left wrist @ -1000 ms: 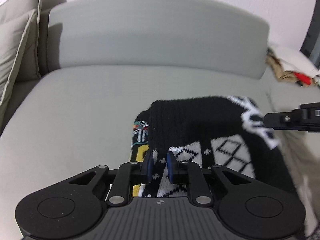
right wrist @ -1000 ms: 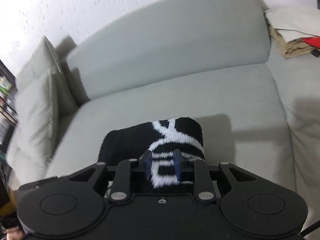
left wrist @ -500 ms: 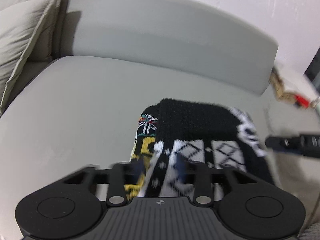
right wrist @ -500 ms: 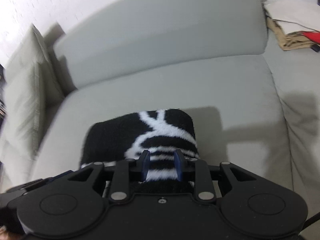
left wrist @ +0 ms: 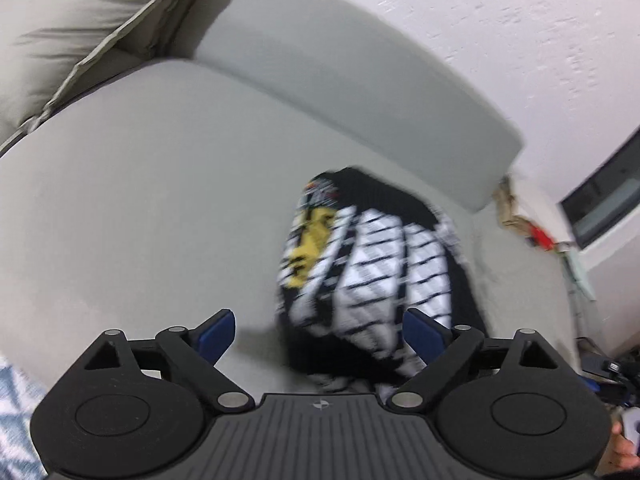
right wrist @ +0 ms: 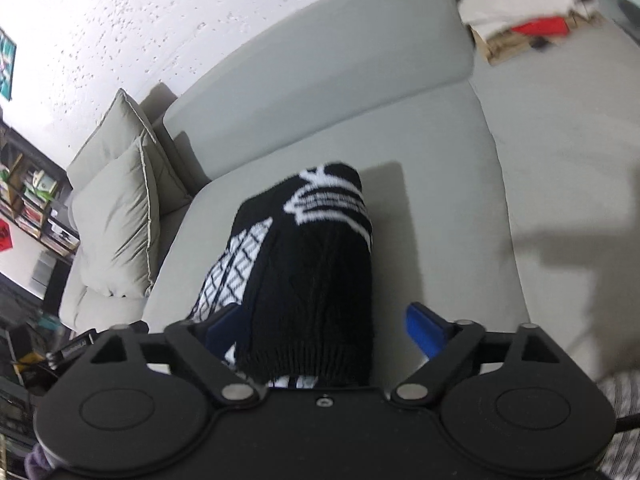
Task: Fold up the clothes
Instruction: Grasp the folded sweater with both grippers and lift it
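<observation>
My black knit sweater (left wrist: pixel 376 264) lies folded into a compact bundle on the seat. White diamond patterning covers its top, with a yellow patch toward 9 o'clock.

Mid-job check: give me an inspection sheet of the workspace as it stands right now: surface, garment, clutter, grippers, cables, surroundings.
Surface: grey sofa seat, bare around the garment.
Job's things: black-and-white knit sweater lies folded in a compact bundle on the seat; yellow patch shows on its left side.
Clutter: pile of clothes at the sofa's far right end.
Grippers: left gripper open, sweater ahead of it, not clamped; right gripper open, jaws either side of the bundle's near end.
Cables: one at the right view's lower right edge.
Surroundings: cushions, white wall, bookshelf.
</observation>
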{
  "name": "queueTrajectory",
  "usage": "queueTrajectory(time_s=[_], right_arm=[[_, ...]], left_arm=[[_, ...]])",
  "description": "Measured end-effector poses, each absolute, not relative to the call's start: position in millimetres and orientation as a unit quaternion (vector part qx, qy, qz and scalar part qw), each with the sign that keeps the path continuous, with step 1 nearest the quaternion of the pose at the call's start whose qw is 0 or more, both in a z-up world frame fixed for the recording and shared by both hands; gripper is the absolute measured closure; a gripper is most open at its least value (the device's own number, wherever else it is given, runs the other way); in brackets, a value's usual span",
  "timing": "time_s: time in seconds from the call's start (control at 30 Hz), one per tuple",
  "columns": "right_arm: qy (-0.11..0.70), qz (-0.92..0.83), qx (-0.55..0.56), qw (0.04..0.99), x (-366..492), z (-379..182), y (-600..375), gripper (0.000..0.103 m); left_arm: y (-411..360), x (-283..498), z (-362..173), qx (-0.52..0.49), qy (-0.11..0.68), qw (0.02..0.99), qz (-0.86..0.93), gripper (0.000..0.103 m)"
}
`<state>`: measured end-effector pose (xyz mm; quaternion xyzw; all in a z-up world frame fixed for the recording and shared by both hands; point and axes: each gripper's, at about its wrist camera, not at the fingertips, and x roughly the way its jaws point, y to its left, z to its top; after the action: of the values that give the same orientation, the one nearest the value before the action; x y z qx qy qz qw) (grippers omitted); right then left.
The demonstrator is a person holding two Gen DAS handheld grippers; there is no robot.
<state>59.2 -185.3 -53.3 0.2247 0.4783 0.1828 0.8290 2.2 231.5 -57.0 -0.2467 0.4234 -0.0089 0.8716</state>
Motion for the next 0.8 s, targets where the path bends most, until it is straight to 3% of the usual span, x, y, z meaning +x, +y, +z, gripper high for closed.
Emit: queueTrajectory(time_s=[0.13, 0.5, 0.8], right_arm=[[0.502, 0.183, 0.244, 0.81, 63, -79, -176, 0.0], [0.519, 0.166, 0.318, 0.776, 101, -137, -167, 0.0], [0.533, 0.184, 0.404, 0.721, 134, -181, -178, 0.0]], left_arm=[[233, 10, -76, -0.275, 0.435, 0.857, -0.022, 0.008], [266, 56, -152, -0.445, 0.437, 0.779, -0.064, 0.004], [269, 76, -177, -0.44, 0.469, 0.756, -0.125, 0.002]])
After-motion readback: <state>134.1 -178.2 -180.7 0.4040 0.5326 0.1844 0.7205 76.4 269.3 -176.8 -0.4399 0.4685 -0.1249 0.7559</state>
